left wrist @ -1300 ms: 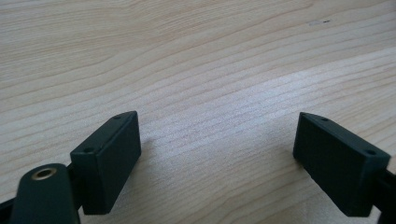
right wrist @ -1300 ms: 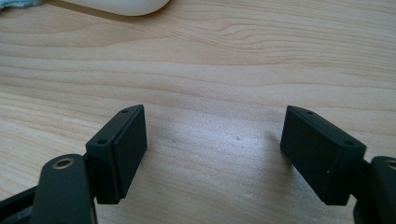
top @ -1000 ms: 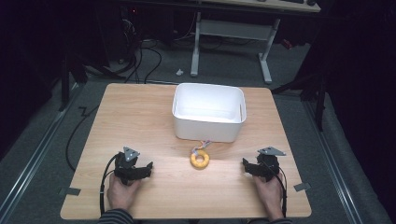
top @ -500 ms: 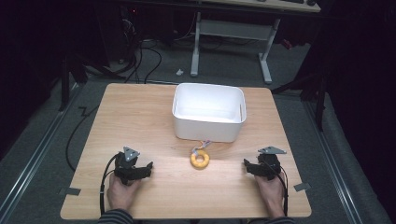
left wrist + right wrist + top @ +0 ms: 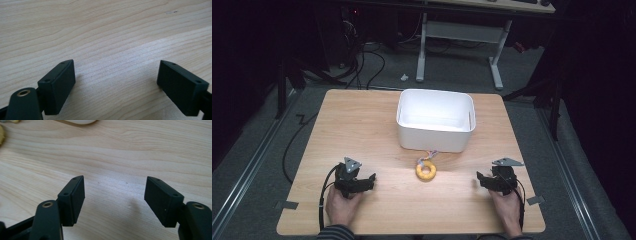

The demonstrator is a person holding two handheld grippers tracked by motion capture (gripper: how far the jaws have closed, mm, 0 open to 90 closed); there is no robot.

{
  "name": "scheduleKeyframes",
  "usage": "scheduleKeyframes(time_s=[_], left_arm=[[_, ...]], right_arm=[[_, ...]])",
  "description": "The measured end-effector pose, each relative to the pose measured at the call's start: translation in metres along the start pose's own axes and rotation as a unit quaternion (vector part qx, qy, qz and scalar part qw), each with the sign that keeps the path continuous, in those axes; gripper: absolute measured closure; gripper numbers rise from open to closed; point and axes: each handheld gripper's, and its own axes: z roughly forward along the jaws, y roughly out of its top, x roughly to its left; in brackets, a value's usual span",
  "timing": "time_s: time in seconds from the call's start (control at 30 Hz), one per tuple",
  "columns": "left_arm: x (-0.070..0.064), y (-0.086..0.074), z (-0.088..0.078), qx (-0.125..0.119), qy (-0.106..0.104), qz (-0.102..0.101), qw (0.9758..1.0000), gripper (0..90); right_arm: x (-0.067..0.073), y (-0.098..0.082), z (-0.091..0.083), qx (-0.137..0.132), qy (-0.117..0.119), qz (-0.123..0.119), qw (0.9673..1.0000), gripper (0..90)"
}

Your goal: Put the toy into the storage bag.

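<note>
The small yellow ring-shaped toy lies on the wooden table, between the left gripper and right gripper, ahead of both, just before the white plastic bin. Both grippers' jaws stand wide apart, empty. The ring looks light and slightly soft; pinching across one side of its band seems safest.

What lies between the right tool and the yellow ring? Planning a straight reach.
Bare wooden tabletop separates the right tool from the yellow ring, per the high view.
</note>
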Motion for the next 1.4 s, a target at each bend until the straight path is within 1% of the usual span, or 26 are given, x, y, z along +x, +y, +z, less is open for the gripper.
scheduleKeyframes(time_s=[0.1,0.33,0.4,0.53,0.67,0.77,0.8,0.83,0.87,1.03,1.1,1.13,1.17,1.23,1.3,1.33,1.4], left_arm=[[0.000,0.000,0.000,0.001,-0.002,0.001,1.0000,14.7],[0.000,0.000,0.000,0.001,-0.002,0.001,1.0000,14.7],[0.000,0.000,0.000,0.001,-0.002,0.000,1.0000,14.7],[0.000,0.000,0.000,0.000,-0.002,0.000,1.0000,14.8],[0.000,0.000,0.000,0.000,-0.002,-0.001,1.0000,14.7],[0.000,0.000,0.000,0.000,-0.001,-0.001,1.0000,14.8],[0.000,0.000,0.000,0.000,-0.001,-0.001,1.0000,14.8],[0.000,0.000,0.000,0.000,-0.001,-0.001,1.0000,14.8],[0.000,0.000,0.000,0.000,-0.001,-0.001,1.0000,14.8],[0.000,0.000,0.000,-0.001,-0.001,-0.001,1.0000,14.8],[0.000,0.000,0.000,0.000,-0.001,-0.001,1.0000,14.8],[0.000,0.000,0.000,0.000,-0.001,-0.001,1.0000,14.8],[0.000,0.000,0.000,-0.001,-0.001,-0.001,1.0000,14.8],[0.000,0.000,0.000,-0.001,-0.001,-0.001,1.0000,14.8],[0.000,0.000,0.000,-0.001,-0.001,-0.001,1.0000,14.8],[0.000,0.000,0.000,-0.001,-0.001,-0.001,1.0000,14.8],[0.000,0.000,0.000,0.000,-0.001,-0.001,1.0000,14.9]], right_arm=[[0.001,0.002,-0.003,-0.001,0.006,-0.001,1.0000,34.5],[0.007,0.007,-0.008,-0.009,0.014,-0.016,0.9997,38.3],[0.010,0.008,-0.009,-0.012,0.025,-0.012,0.9995,39.4],[0.016,0.010,-0.008,-0.015,0.035,-0.021,0.9991,40.5],[0.018,0.016,-0.008,0.004,0.054,-0.021,0.9983,43.8],[0.021,0.019,-0.010,0.002,0.058,-0.021,0.9981,44.1],[0.023,0.020,-0.010,0.002,0.060,-0.024,0.9979,44.3],[0.026,0.023,-0.008,0.005,0.062,-0.035,0.9974,44.6],[0.026,0.023,-0.008,0.005,0.062,-0.035,0.9974,44.6],[0.035,0.029,-0.005,0.014,0.069,-0.045,0.9965,45.1],[0.038,0.032,-0.005,0.012,0.076,-0.051,0.9958,45.4],[0.043,0.034,-0.004,0.013,0.083,-0.052,0.9951,45.5],[0.043,0.034,-0.004,0.013,0.083,-0.052,0.9951,45.5],[0.047,0.037,-0.002,0.016,0.088,-0.060,0.9942,46.4],[0.052,0.039,-0.002,0.020,0.107,-0.058,0.9923,47.1],[0.054,0.041,-0.001,0.020,0.113,-0.063,0.9914,47.1],[0.059,0.044,-0.001,0.022,0.115,-0.069,0.9907,47.1]])
